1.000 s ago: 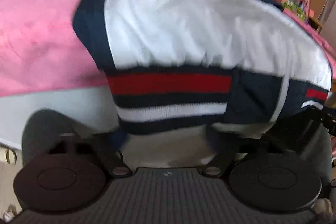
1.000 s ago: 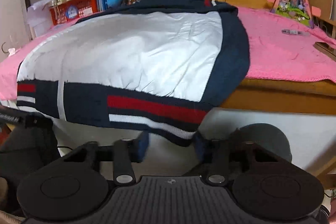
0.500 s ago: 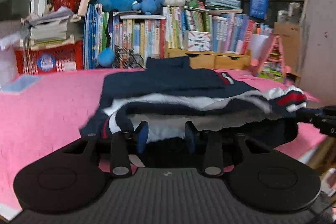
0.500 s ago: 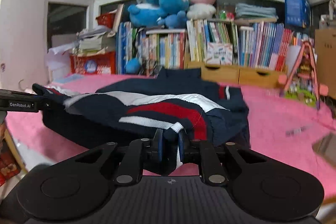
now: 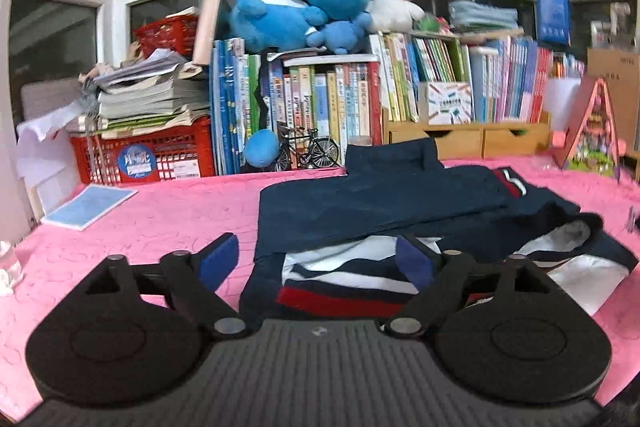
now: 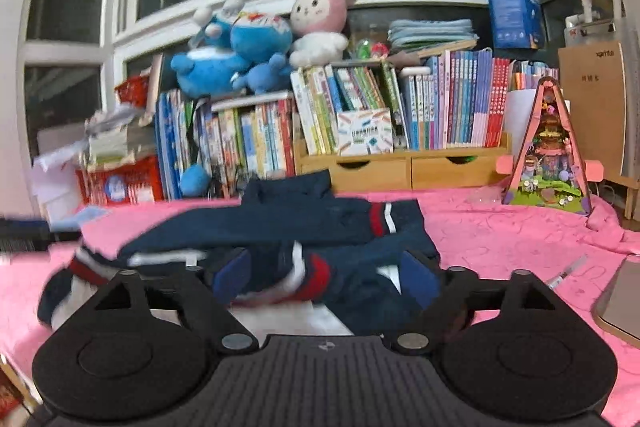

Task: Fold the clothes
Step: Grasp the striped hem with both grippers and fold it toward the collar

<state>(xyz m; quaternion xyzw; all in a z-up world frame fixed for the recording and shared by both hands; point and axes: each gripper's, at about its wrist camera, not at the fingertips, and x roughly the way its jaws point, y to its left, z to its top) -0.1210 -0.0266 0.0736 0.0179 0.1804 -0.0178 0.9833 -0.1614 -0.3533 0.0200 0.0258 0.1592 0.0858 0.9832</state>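
A navy jacket [image 5: 380, 203] with white lining lies doubled over on the pink table cover [image 5: 160, 219]. Its red and white striped hem [image 5: 332, 301] rests on top near the front edge. My left gripper [image 5: 316, 261] hovers just above that hem, its jaws opening wide, and the blue pads [image 5: 218, 261] press on nothing. In the right wrist view the jacket [image 6: 288, 223] looks bunched, with a striped cuff [image 6: 380, 221] on top. My right gripper [image 6: 326, 275] is also opening wide over the loose hem [image 6: 316, 273], which is blurred and in no grip.
Books, plush toys and wooden drawers [image 6: 400, 169] line the back. A red crate [image 5: 160, 155] stands at the back left, with a blue booklet [image 5: 90, 205] lying before it. To the right are a pink toy house [image 6: 546, 155], a pen [image 6: 566, 271] and a flat device's edge [image 6: 620, 303].
Both grippers rose from below the table edge carrying the hem, brought it over onto the jacket, then opened and let it go.
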